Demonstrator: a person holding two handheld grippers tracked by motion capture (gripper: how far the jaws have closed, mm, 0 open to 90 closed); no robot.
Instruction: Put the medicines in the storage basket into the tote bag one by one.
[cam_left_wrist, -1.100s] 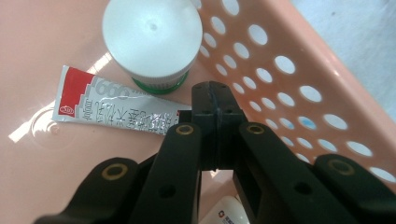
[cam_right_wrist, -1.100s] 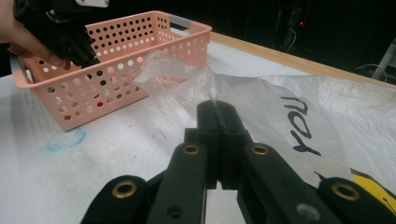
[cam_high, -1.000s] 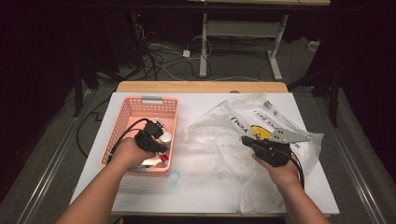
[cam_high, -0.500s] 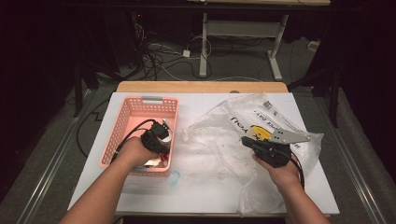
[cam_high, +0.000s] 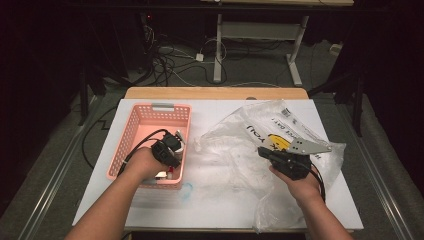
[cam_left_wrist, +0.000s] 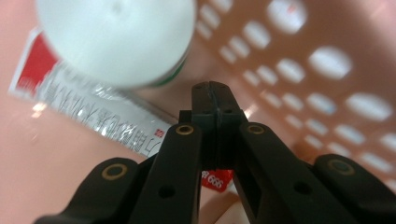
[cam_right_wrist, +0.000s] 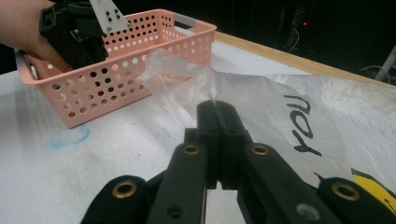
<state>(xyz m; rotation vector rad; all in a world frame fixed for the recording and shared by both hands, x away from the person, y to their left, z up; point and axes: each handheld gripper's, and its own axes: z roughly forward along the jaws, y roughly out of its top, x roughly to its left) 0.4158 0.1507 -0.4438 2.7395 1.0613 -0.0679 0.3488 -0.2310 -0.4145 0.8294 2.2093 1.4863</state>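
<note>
Since a second ago, the left hand-held gripper (cam_high: 172, 145) has shifted a little deeper into the pink basket (cam_high: 131, 131), sliding from near its front wall toward the middle. In the left gripper view its jaws are pressed together with nothing between them; just beyond their tips lie a white round container with a green edge (cam_left_wrist: 116, 39) and a flat silver and red sachet (cam_left_wrist: 88, 109) on the basket floor. It looks as if this gripper is repositioning to pick one of them, so it would need to open before any grasp. The right hand-held gripper (cam_high: 263, 152) has stayed where it was on the right side of the desk (cam_high: 210, 200); its jaws are closed, apparently pinching a fold of the clear plastic bag (cam_high: 280, 125), which rises in a peak at their tips and seems held ready to receive whatever comes out.
</note>
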